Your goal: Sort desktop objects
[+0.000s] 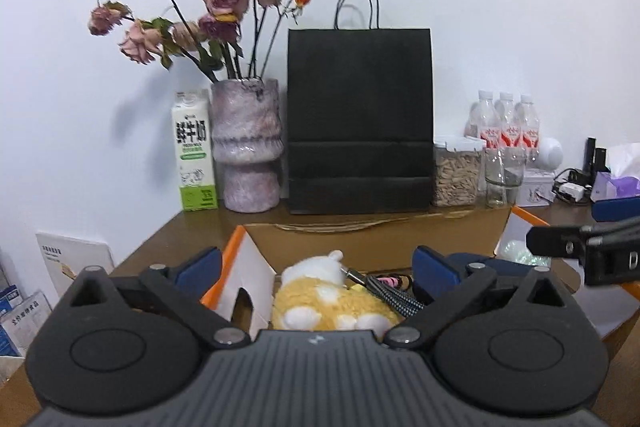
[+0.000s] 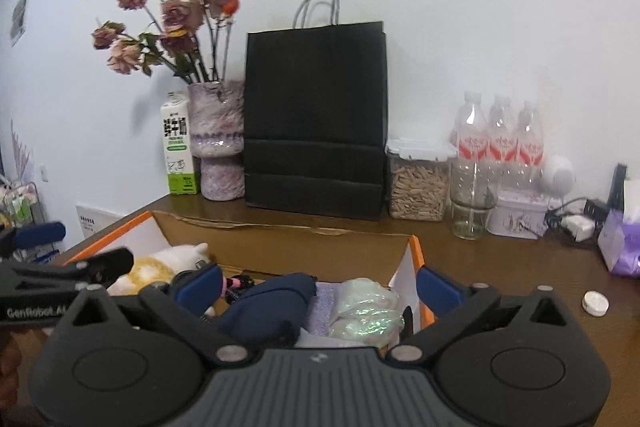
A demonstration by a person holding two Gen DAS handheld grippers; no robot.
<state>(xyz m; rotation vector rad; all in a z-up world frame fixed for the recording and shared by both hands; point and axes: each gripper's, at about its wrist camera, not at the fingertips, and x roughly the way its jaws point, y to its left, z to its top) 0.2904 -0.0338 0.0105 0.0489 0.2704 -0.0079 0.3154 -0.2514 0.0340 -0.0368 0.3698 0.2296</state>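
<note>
An open cardboard box [image 1: 360, 239] with orange-edged flaps sits on the brown desk; it also shows in the right wrist view [image 2: 280, 243]. Inside lie a yellow and white plush toy [image 1: 324, 299], a braided cable [image 1: 394, 293], a dark blue pouch [image 2: 268, 307], a purple cloth [image 2: 322, 307] and an iridescent bag [image 2: 368, 311]. My left gripper [image 1: 316, 267] is open and empty above the plush. My right gripper [image 2: 318, 285] is open and empty above the pouch. A small white round cap [image 2: 595, 302] lies on the desk right of the box.
Along the wall stand a milk carton [image 1: 195, 151], a vase of dried roses [image 1: 248, 143], a black paper bag [image 1: 360, 123], a jar of seeds [image 1: 456, 173], a glass [image 1: 502, 179], three water bottles [image 1: 506, 125], a tin [image 2: 520, 215] and tissues [image 2: 624, 239].
</note>
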